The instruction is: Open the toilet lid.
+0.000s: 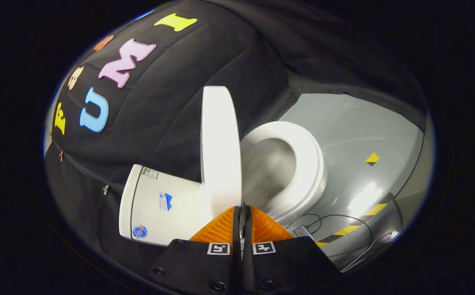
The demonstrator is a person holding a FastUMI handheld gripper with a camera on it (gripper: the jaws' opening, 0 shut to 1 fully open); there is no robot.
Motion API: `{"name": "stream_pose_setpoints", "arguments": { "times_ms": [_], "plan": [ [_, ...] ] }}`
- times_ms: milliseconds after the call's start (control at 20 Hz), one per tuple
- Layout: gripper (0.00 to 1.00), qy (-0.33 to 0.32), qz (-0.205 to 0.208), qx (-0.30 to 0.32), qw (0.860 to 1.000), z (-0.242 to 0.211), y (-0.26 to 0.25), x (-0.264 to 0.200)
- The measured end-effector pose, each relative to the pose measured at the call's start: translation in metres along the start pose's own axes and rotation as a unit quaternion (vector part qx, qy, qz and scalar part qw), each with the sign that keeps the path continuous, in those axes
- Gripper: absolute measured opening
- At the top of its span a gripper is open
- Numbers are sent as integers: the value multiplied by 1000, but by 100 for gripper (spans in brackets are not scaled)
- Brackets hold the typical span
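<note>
The white toilet lid stands raised, seen edge-on, next to the white tank. Beside it the seat ring lies down over the open bowl. My gripper is right at the lid's free rim, its two fingers pressed together with no visible gap and nothing seen between them. The fingertips sit just off the rim, on the bowl side; whether they touch it is hidden.
Glossy grey floor spreads beyond the seat, with a small yellow-and-black marker and a striped tape line. A small device with thin cables lies on the floor near the bowl. Black cloth wall hangs behind the tank.
</note>
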State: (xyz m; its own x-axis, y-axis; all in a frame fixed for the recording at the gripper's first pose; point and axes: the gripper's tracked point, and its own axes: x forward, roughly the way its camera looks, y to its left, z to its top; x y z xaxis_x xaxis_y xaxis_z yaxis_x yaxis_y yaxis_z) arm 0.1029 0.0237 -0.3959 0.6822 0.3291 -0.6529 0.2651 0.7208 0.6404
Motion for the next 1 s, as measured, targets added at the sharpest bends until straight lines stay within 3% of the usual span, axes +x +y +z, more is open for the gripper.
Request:
{"name": "stream_pose_setpoints", "arguments": {
  "times_ms": [250,500,1000],
  "plan": [
    [6,-29,-55,-86,994,-2,45,-14],
    [5,-58,-71,-134,987,-12,85,-23],
    [6,-128,-118,-267,948,-48,168,-27]
  ]
}}
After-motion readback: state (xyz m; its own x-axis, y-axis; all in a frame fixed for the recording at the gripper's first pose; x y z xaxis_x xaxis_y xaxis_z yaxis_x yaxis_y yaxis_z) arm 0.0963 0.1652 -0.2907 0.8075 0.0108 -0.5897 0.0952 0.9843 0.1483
